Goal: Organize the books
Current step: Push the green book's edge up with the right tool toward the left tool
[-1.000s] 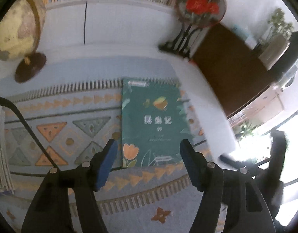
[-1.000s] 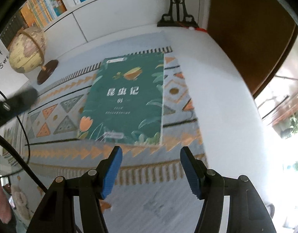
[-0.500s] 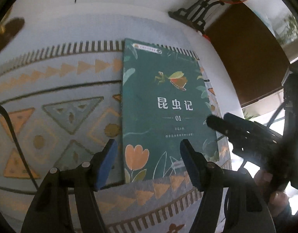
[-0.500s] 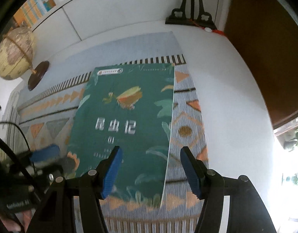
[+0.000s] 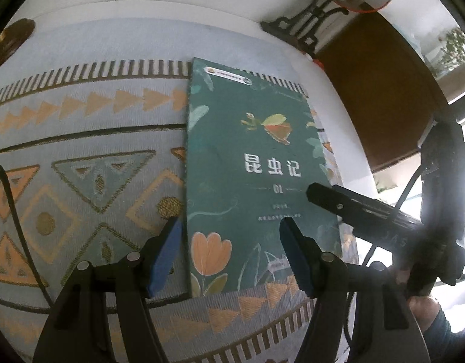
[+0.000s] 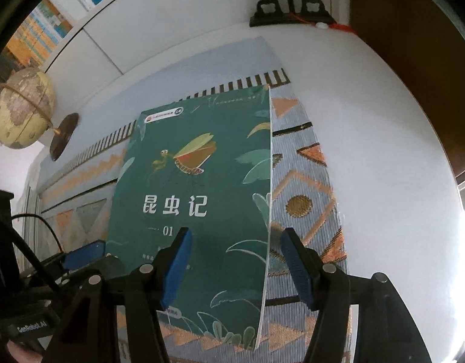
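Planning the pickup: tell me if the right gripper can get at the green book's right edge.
Probably yes. The right gripper is open, straddling the green book along its right edge, with nothing between them.

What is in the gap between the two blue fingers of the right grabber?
In the right wrist view, the green book's right edge and some patterned mat lie inside the open right gripper.

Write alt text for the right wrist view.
A green book with an insect on its cover lies flat on a patterned runner, with the open right gripper straddling its right edge. A globe stands at far left, and the left gripper's blue pad shows at the book's lower left.
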The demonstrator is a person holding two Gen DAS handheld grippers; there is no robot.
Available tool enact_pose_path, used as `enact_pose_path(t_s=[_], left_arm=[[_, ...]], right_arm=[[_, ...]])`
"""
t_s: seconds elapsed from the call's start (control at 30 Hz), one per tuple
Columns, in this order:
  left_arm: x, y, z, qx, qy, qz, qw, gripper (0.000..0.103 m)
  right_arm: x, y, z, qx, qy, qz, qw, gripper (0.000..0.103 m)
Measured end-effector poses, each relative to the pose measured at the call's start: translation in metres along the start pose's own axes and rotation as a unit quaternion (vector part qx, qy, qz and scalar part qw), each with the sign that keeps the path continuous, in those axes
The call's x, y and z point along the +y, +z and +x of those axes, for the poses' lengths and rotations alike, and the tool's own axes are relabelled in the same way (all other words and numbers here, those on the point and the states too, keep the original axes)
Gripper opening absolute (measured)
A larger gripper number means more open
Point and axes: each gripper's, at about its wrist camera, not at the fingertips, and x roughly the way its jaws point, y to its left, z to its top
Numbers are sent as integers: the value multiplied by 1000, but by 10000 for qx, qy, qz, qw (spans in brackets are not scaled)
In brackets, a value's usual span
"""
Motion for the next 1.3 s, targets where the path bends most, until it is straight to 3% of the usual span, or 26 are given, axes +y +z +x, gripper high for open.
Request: enact_pose_path(t_s=[0.1, 0.17, 0.33, 0.4, 0.47, 0.57, 0.63, 0.73, 0.83, 0.93, 1.07, 1.2, 1.3], left_arm=[[-4, -1, 1, 66, 58, 208, 9997, 63], [-2, -1, -5, 3, -109, 126, 9999, 63], [-7, 2, -48, -399, -1202, -105, 9919, 62], [-12, 4, -54, -443, -1385, -103, 9893, 60], [-19, 5, -51, -486, -1294, -43, 9904, 59], [-12, 3, -36, -450, -758, -122, 9960, 57], [5, 2, -27, -399, -615, -396, 9965, 46], [35, -1, -18, -256, -1098, -1096, 9876, 44], [42, -1, -18, -278, -1324, -1337, 9817, 44], [37, 0, -15, -173, -1988, -1635, 9661, 44], [0, -3, -9, -133, -1549, -1071, 9820, 44], [3, -9, -3, -127, -1183, -1159, 9861, 26], [7, -10, -5, -169, -1047, -1142, 9878, 24]], right_arm=[[4, -3, -1, 44, 74, -2, 10000, 61], [2, -2, -1, 69, 146, 112, 9998, 61], [-10, 0, -3, 48, 394, 314, 9987, 61], [-11, -2, -3, 8, 445, 321, 9985, 64], [-10, -3, -3, -31, 485, 312, 9983, 67], [-9, -4, -4, -53, 480, 225, 9986, 68], [-10, -4, -4, -30, 529, 233, 9983, 68], [-16, -6, -5, -24, 699, 364, 9969, 68], [-15, -8, -5, -106, 710, 474, 9963, 71], [-8, -9, -4, -165, 606, 420, 9971, 80], [2, -11, -3, -152, 496, 163, 9985, 82], [-7, -12, -5, 30, 740, 256, 9969, 82], [-17, -18, -9, 254, 1011, 374, 9938, 81]])
